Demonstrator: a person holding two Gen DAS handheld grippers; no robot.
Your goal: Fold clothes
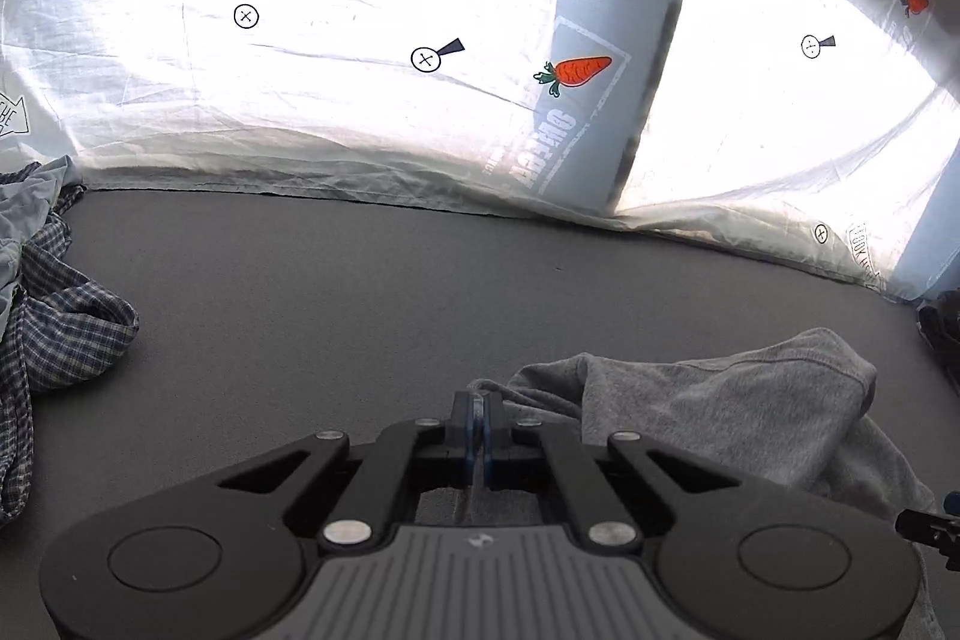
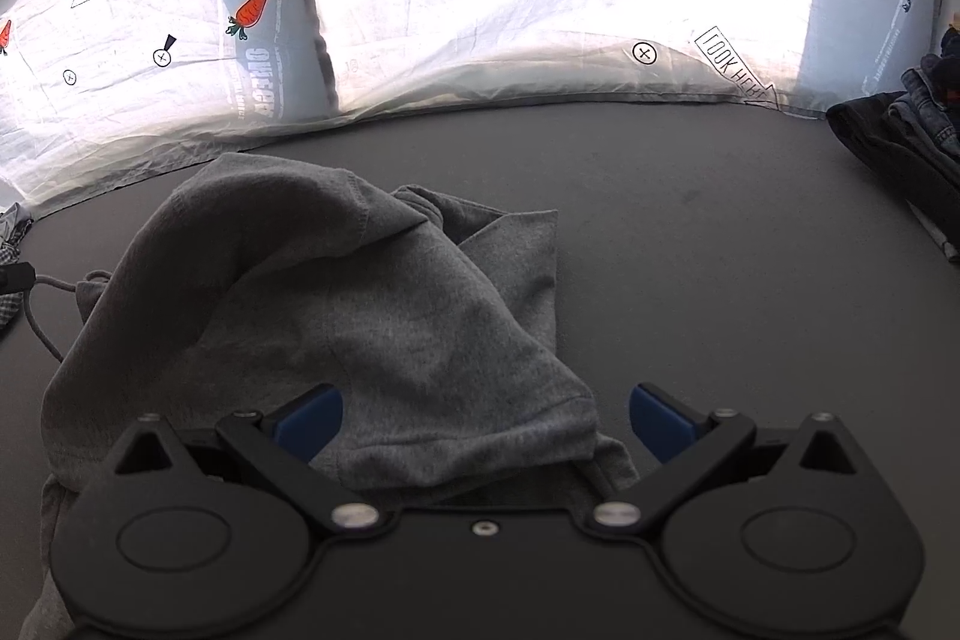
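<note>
While bunched, grey garment (image 2: 384,316) amid bare dark tabletop (image 2: 690,232).

The right gripper (image 2: 485,421) hangs with fingers (image 2: 309,421) spread over a rumpled grey garment (image 2: 372,316) on the dark bench (image 2: 690,232).

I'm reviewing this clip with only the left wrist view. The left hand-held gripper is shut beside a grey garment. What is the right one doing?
Observer: The right hand-held gripper is open, with a fold of the grey garment between its blue pads.
Operator: What is the left one pinching?
Observer: Probably a drawstring. A grey cord runs from the garment to the left hand-held gripper.
Operator: Is anything folded already?
Observer: Dark clothes, denim among them, are stacked at the table's right edge.
</note>
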